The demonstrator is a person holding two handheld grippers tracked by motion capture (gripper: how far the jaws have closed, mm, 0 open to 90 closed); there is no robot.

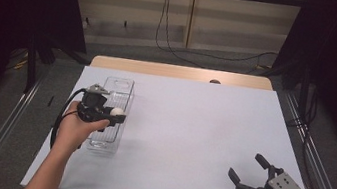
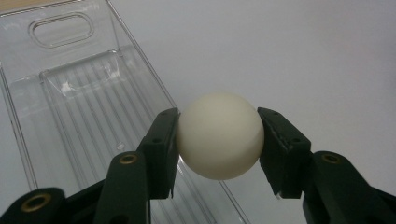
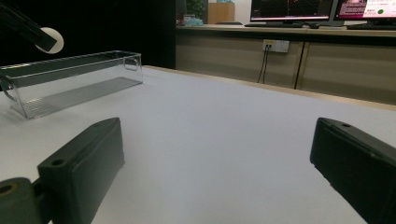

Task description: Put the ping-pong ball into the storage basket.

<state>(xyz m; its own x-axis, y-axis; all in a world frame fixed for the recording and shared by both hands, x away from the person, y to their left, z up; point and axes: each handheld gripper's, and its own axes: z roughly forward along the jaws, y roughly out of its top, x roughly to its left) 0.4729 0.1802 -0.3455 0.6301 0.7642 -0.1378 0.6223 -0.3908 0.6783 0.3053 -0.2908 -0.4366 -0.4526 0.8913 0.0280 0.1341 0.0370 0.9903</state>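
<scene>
A white ball is pinched between the two black jaws of my left gripper, which is shut on it. The ball hangs above the right-hand wall of a long clear plastic bin lying on the white table at the left. The bin has a ribbed floor and a handle slot at its far end, and looks to hold nothing. In the right gripper view the ball hovers over the bin. My right gripper rests low near the table's front right, jaws wide open with nothing between them.
A white sheet covers the table, with a strip of wood along its far edge. Black curtains stand at both sides. A wall with cables and a socket lies beyond, with monitors on a counter.
</scene>
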